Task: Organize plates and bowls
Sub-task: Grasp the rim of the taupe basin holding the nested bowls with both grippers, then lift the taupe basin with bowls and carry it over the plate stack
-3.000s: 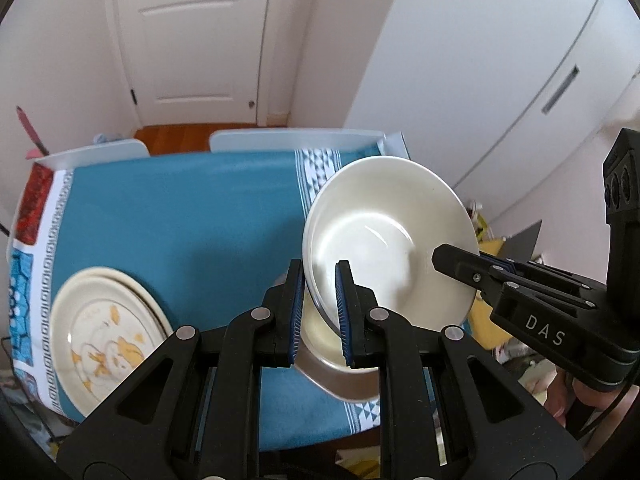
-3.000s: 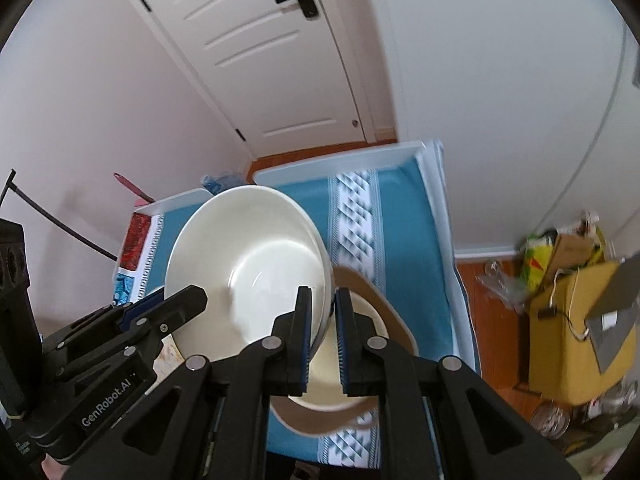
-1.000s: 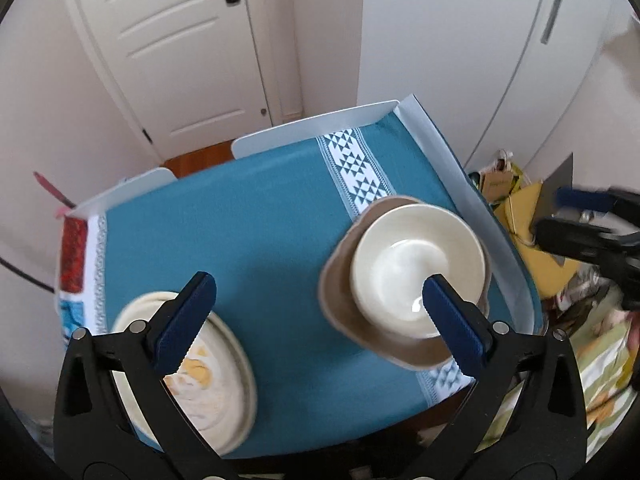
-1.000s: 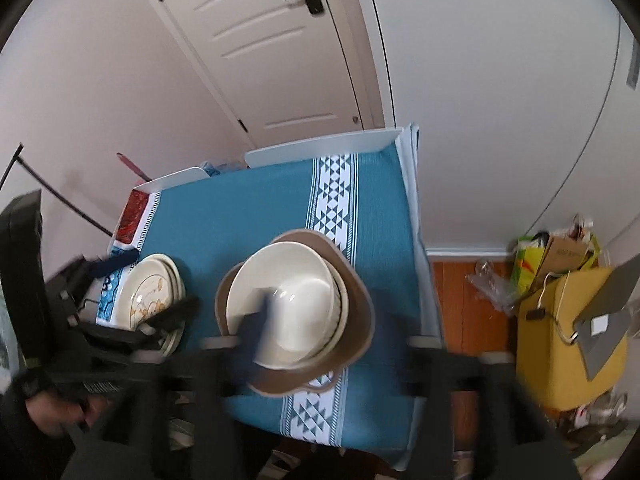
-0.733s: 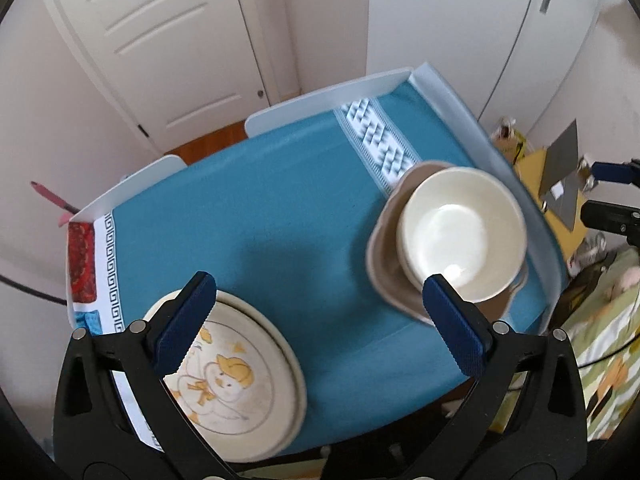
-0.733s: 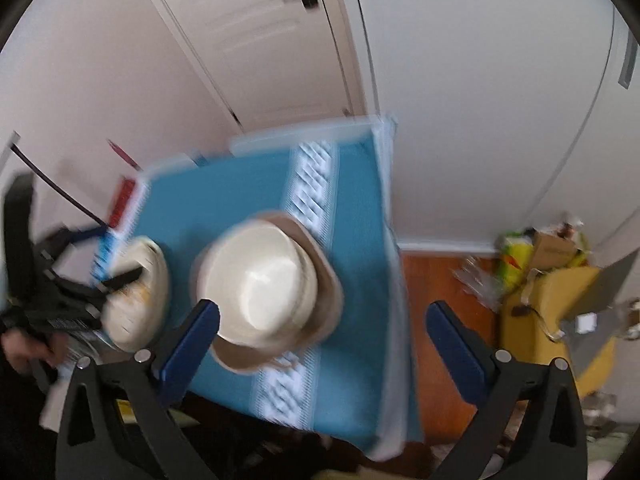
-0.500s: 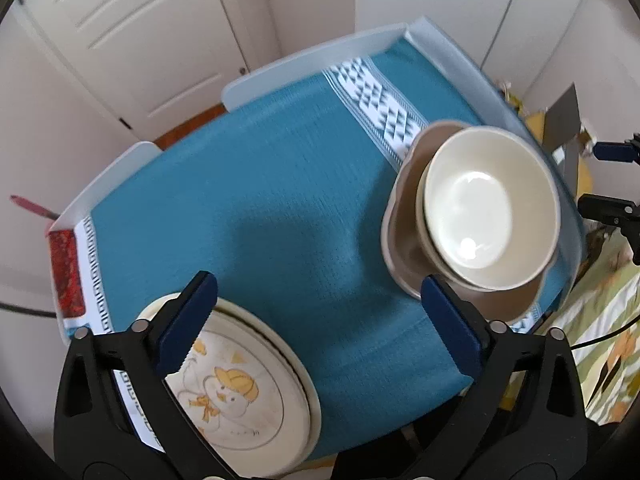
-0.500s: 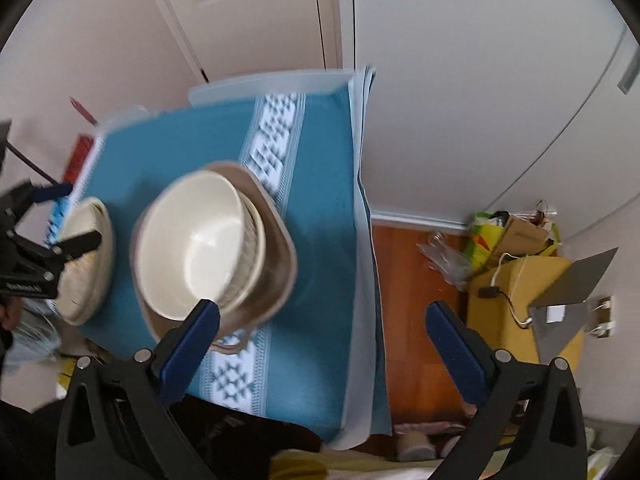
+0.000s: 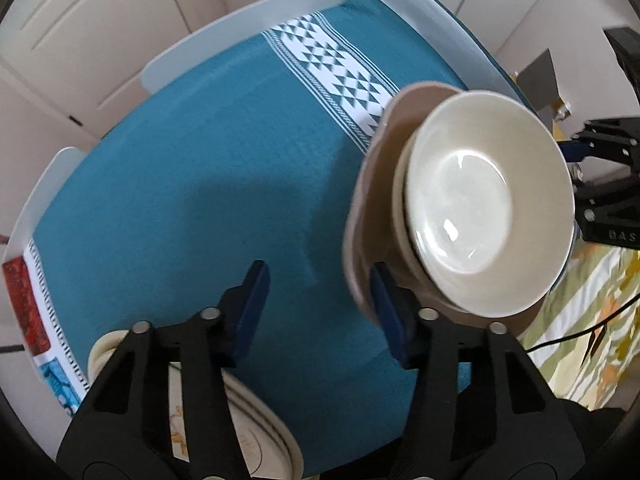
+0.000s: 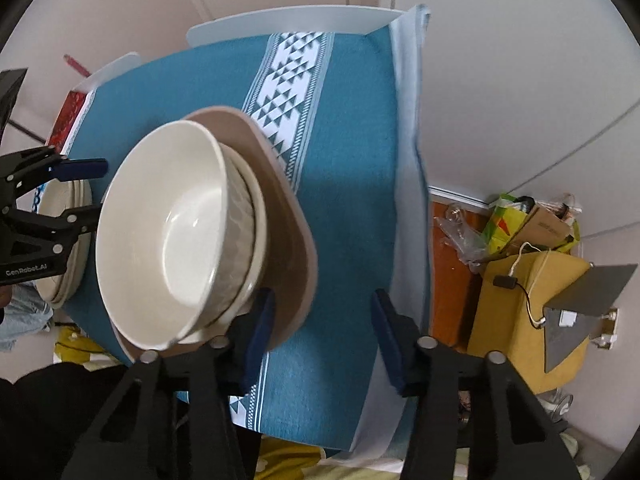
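We've got the cream ceramic bowl [image 10: 168, 236] nested in a second cream bowl [image 10: 250, 240], both sitting on the wavy-edged brown plate [image 10: 288, 216]. That stack sits near the right edge of the teal-clothed surface [image 9: 200, 184], just off the white triangle-pattern band [image 10: 288, 80]. Biggest piece at the bottom and bowls nested on it, so the stack looks stable and compact.

The round cream plates with a cartoon print [image 9: 248, 440] are stacked at the near left corner, well apart from the bowl stack: plates one side, bowls the other.

Left gripper [image 9: 316, 308]: jaws have just been closing, now partly open, nothing between them. Its right finger sits in front of the brown plate's left rim; we can't tell whether it touches. We read that as lining up on the plate edge.

Right gripper [image 10: 324, 332]: same story. Jaws have just been closing, partly open, only bare cloth between them. Its left finger is just beside the brown plate's right rim; contact unclear.

Both grippers point steeply down, flanking the stack from opposite sides. Our guess is a two-sided lift by the brown plate, since one-sided would tip the bowls.
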Demonstrator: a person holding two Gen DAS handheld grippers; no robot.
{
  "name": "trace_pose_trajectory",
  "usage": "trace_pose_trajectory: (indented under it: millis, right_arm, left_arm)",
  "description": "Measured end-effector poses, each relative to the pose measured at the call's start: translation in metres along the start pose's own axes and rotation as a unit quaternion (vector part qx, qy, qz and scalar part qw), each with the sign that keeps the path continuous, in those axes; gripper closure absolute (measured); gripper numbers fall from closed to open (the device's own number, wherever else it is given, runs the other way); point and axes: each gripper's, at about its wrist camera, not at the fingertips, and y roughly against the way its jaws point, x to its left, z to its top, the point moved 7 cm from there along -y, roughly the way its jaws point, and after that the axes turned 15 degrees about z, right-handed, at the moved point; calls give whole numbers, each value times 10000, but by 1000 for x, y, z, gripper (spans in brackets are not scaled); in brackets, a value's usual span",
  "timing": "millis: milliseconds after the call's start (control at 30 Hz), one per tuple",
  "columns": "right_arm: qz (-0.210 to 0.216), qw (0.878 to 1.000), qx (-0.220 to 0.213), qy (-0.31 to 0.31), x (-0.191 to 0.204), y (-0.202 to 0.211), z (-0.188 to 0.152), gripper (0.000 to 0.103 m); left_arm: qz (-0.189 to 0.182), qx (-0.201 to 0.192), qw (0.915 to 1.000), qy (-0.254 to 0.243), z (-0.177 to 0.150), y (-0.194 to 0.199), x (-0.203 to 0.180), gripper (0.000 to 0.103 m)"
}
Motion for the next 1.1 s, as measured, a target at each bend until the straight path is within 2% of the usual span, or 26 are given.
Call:
trace_pose_trajectory:
  millis: [100,133,167,200,433,700,867,1100]
  right_arm:
    - [94,9999,66,112,2,-9,2,77]
    - [242,9996,58,141,4,-12,3,79]
    - [310,9994,77,161,4,-15,3,80]
    - [376,9991,72,189,6,-18,2,84]
    - [837,9962,-257,-19,2,-22,0,87]
    - [788,9966,-243,-45,10,-22,0,87]
    - [1016,9942,-243,-249,15,-20,-3,87]
    - [893,9951,-420,89,33,10,17,87]
  left_arm:
    - [-146,76,9998,-86,0,-6,-11,72]
    - [-189,105,9997,-112,0,-9,-14,76]
    - [-392,89,9992,-87,0,-8,-19,86]
    - [-396,58,9992,-66,0,-8,-20,86]
    - [-397,-173,9989,163,-2,-1,-17,88]
    - [-259,-254,9984,441,-2,13,-17,92]
    - [-240,-292,9977,571,5,20,-10,93]
    - [-88,-484,9946,915,1,56,14,93]
